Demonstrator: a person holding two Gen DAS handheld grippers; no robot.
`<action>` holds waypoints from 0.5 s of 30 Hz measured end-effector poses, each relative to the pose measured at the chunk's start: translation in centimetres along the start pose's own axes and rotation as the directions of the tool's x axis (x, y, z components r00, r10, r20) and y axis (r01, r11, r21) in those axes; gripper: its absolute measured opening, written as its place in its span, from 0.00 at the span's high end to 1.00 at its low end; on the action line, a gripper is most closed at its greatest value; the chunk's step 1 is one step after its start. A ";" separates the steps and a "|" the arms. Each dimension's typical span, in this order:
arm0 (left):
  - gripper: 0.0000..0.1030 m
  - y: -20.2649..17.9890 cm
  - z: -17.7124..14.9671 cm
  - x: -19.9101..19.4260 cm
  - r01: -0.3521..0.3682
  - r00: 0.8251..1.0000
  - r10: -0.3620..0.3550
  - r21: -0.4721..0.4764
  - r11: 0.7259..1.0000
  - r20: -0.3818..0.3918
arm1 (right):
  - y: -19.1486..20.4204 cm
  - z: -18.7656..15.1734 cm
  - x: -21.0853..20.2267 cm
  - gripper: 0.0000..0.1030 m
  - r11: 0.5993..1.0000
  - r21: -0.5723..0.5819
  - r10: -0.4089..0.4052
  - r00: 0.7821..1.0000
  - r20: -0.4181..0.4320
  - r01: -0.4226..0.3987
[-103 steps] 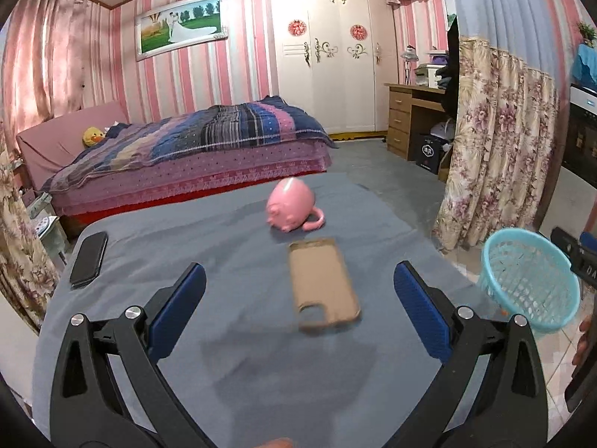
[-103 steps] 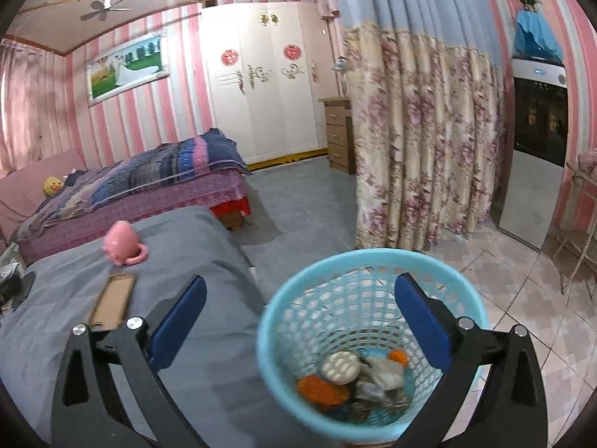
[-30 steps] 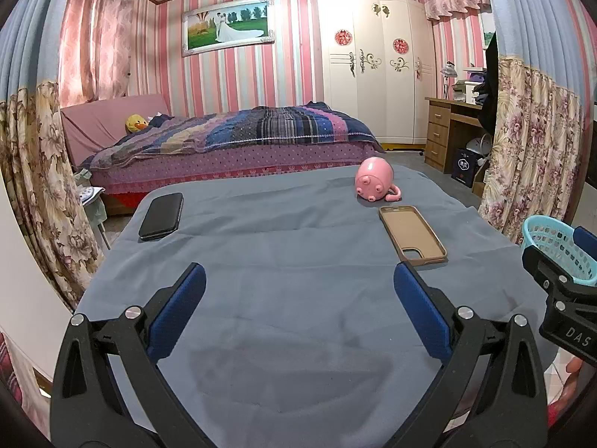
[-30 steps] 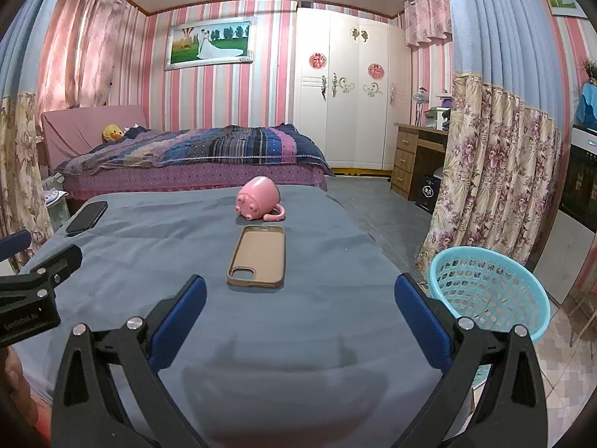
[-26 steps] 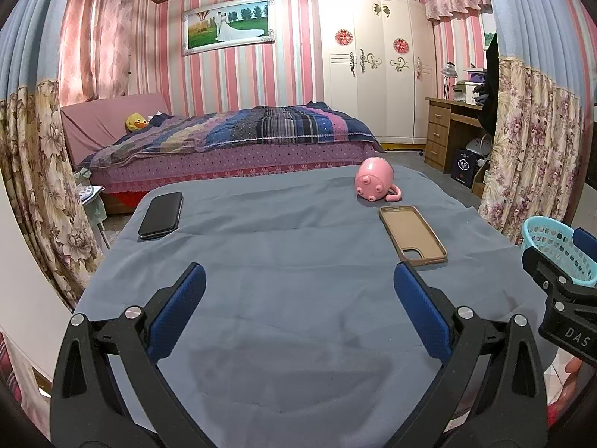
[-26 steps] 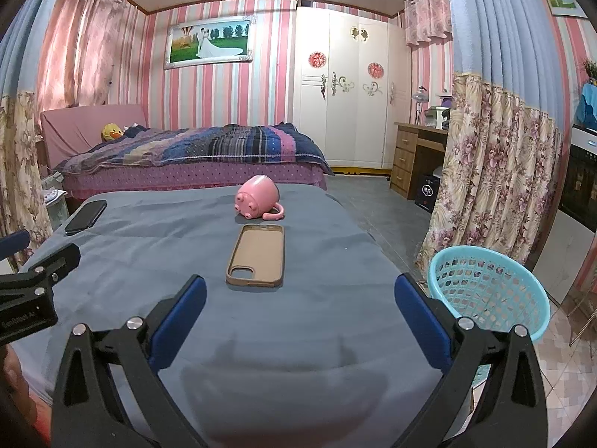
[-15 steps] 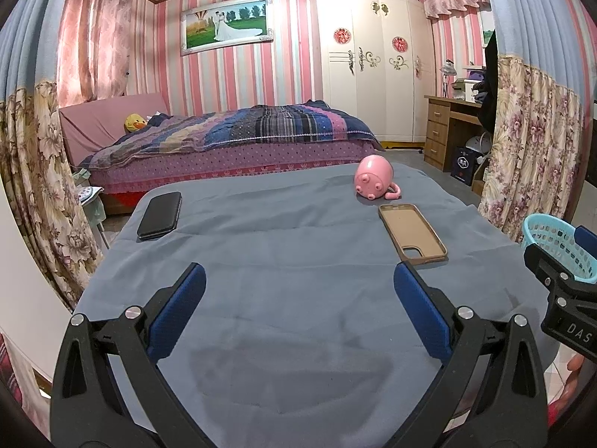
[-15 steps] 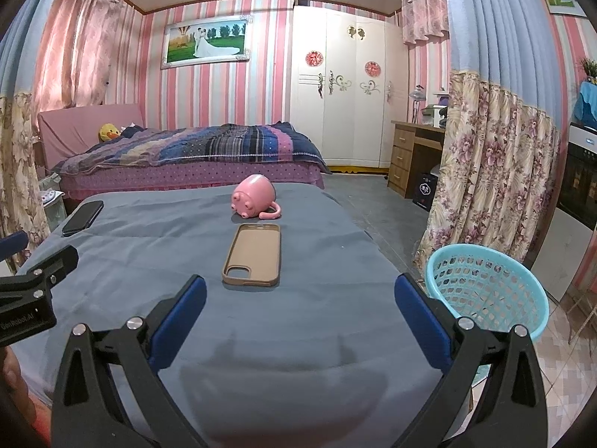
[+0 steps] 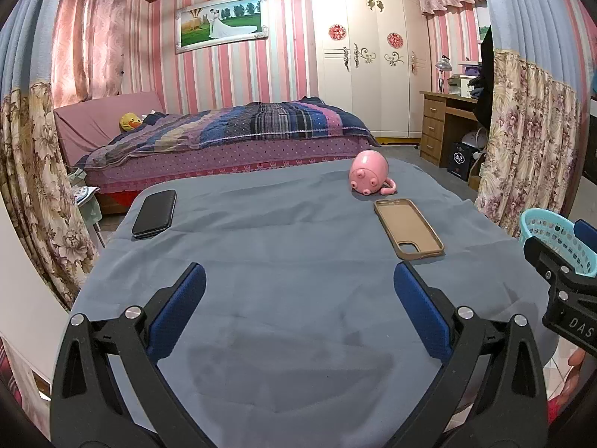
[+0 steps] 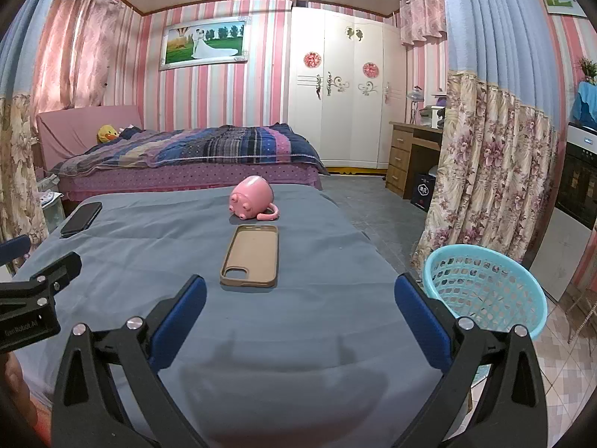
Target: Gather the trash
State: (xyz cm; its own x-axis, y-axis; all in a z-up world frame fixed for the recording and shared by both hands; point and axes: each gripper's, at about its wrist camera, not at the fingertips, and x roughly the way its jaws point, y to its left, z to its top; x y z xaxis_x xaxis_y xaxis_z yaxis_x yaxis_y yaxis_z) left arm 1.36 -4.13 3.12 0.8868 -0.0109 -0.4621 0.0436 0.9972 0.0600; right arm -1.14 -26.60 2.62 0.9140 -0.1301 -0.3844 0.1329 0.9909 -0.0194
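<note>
A turquoise mesh basket stands on the floor to the right of the table; its rim also shows in the left wrist view. My left gripper is open and empty above the near part of the grey-blue tablecloth. My right gripper is open and empty above the near right part of the cloth, with the basket just beyond its right finger. I see no loose trash on the cloth. The basket's inside is hidden from here.
On the cloth lie a tan phone case, a pink pig mug on its side and a black phone at the far left. A bed, a wardrobe, a desk and floral curtains surround the table.
Since 3.4 s ago my right gripper has swung from above the basket, where trash lay inside, back to the table. My left gripper has pulled back. Over the last second nothing has moved.
</note>
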 end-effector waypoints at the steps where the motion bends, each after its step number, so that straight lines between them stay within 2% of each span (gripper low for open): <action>1: 0.05 0.0 0.0 0.0 0.001 1.000 -0.001 0.000 1.000 -0.001 | 0.0 0.0 0.0 0.04 1.000 0.000 0.000 1.000 0.000 0.000; 15: 0.05 -0.1 0.0 0.0 0.002 1.000 -0.002 -0.002 1.000 -0.003 | -0.1 0.0 0.0 0.04 1.000 -0.001 -0.001 1.000 0.001 0.001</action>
State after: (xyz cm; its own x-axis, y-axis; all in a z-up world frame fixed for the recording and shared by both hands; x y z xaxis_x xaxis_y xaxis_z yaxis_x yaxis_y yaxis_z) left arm 1.40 -4.20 3.11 0.8854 -0.0129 -0.4647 0.0447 0.9973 0.0575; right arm -1.13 -26.70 2.59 0.9142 -0.1311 -0.3834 0.1336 0.9908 -0.0204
